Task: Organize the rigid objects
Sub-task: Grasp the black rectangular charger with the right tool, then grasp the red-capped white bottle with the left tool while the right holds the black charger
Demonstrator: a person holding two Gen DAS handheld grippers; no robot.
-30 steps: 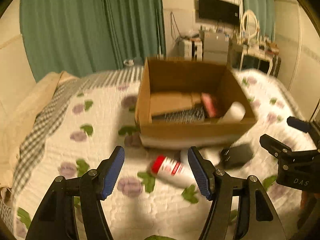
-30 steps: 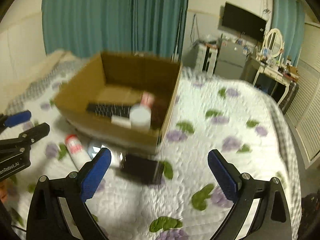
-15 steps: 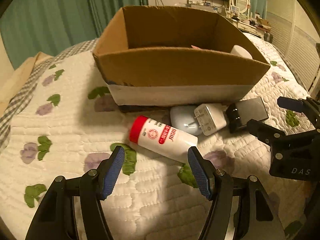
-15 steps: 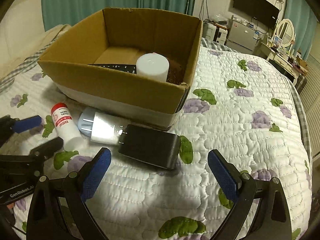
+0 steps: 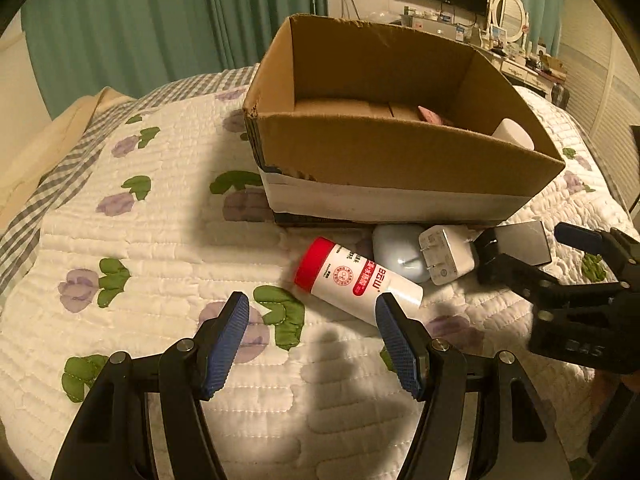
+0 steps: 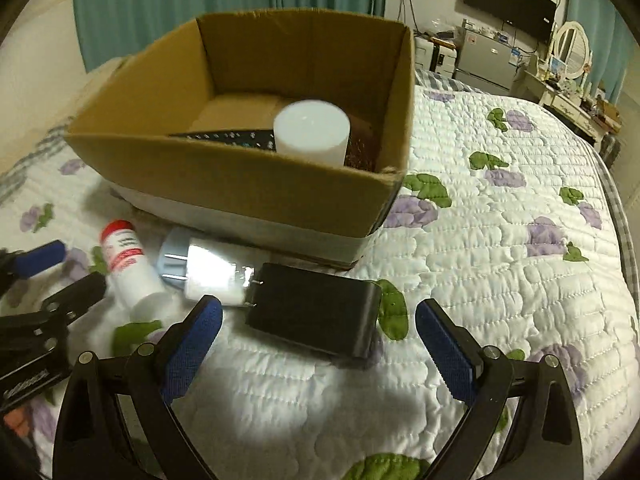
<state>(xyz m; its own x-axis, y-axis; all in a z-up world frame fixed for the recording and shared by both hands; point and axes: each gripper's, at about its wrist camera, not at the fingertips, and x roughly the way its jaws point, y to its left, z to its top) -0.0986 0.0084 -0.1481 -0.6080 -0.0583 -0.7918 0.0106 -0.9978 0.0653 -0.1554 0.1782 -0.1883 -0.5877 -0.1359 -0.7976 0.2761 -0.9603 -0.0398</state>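
Note:
A white bottle with a red cap (image 5: pixel 356 278) lies on the quilt in front of the cardboard box (image 5: pixel 400 160). My left gripper (image 5: pixel 312 340) is open just short of it, the bottle's base by the right fingertip. Beside the bottle lie a pale blue object (image 5: pixel 396 254), a white plug adapter (image 5: pixel 448 256) and a black block (image 6: pixel 316 314). My right gripper (image 6: pixel 318 344) is open, its fingers either side of the black block's near end. The bottle (image 6: pixel 130 266) and box (image 6: pixel 256 184) also show in the right wrist view.
The box holds a white cylinder (image 6: pixel 310 132), a black remote (image 6: pixel 236 138) and a pink item (image 5: pixel 434 116). The flowered quilt (image 6: pixel 500 240) stretches to the right. Green curtains (image 5: pixel 160 32) hang behind; a dresser and mirror (image 6: pixel 572 60) stand at the far right.
Both grippers have moved down and closer to the objects in front of the box. Both stay open. The objects have not moved.

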